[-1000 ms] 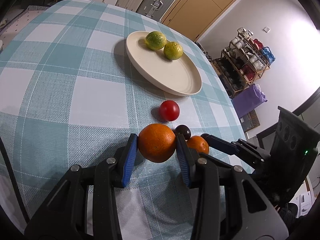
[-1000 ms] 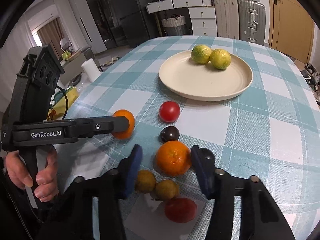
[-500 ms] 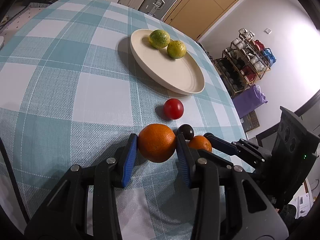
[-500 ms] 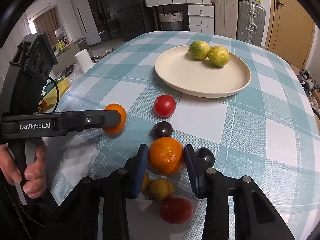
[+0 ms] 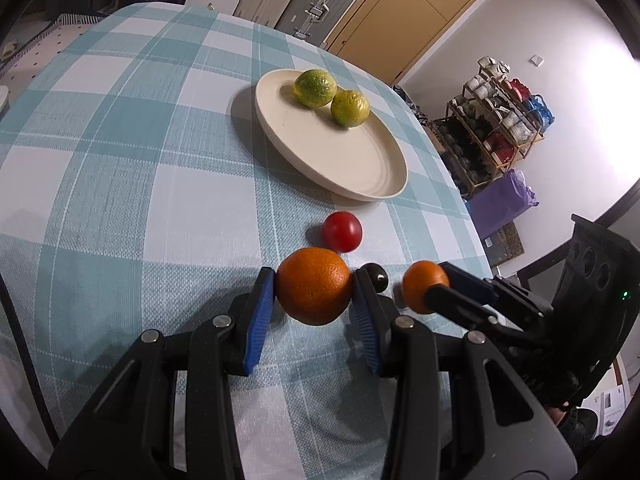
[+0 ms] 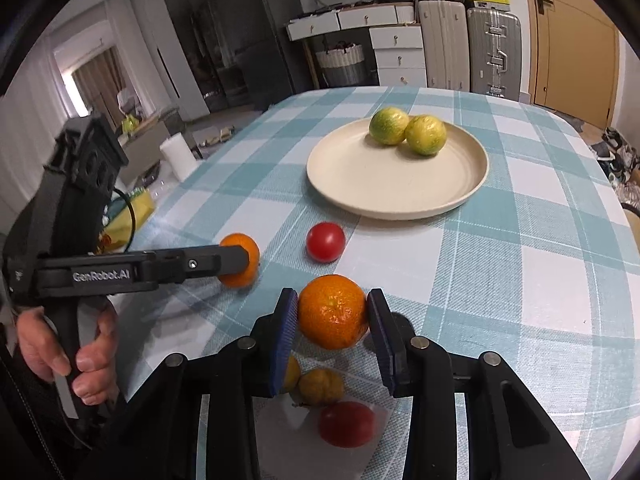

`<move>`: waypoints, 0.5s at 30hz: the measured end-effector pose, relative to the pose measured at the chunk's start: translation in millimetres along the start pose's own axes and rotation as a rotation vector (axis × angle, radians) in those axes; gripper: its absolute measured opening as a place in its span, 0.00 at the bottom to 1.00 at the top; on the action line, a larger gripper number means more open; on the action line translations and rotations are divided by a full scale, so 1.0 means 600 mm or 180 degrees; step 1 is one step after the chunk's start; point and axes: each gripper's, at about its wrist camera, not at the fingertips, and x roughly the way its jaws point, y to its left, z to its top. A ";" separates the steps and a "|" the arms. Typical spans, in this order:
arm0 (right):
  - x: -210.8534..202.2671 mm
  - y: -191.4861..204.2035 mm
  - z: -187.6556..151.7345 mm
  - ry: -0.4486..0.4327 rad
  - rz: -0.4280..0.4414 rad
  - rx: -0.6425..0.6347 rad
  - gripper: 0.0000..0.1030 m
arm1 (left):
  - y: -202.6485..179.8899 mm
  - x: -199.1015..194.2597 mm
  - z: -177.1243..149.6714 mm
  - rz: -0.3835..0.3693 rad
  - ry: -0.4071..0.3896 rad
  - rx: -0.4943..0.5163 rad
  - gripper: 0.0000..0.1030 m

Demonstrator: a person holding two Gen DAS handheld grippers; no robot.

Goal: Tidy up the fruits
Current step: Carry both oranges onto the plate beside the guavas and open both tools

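fruits are partly sorted — two limes (image 6: 406, 132) already sit touching each other at the far side of the plate (image 6: 376, 196), and most of the dish is bare. the rest is not yet there. the left claw (image 5: 313, 294) is clamped on a big orange (image 5: 314, 285), its blue pads pressing both sides; in the right view that fruit looks to be at or just above the desk (image 6: 540, 280). the right claw (image 6: 333, 322) has just been closing and now grips a mandarin (image 6: 333, 317), pads against its flanks, the fruit seeming slightly raised over the cloth.

loose on the checked cloth: a red tomato (image 6: 325, 241) just short of the plate and a dark plum (image 5: 376, 276) beside the left claw. under the right claw, close to the camera, lie a red fruit (image 6: 346, 424) and two small yellow ones (image 6: 320, 386) on what may be a clear sheet — i cannot tell exactly what they are. so roughly two pieces placed, two in hand, five or so waiting, judging that the plate is the goal.

readable writing: "genrobot.ai" in white on the left claw's arm (image 6: 102, 275), held by a hand (image 6: 68, 356). nothing else is legible.
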 end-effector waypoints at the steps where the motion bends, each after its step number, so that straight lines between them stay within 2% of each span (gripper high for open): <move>1: -0.003 -0.002 0.001 -0.0020 -0.0004 0.0008 0.35 | -0.002 0.000 0.003 0.0003 -0.0007 0.0005 0.35; 15: -0.021 -0.048 0.066 -0.0354 0.0159 0.0129 0.35 | -0.035 0.012 0.084 0.0037 -0.0061 0.0135 0.35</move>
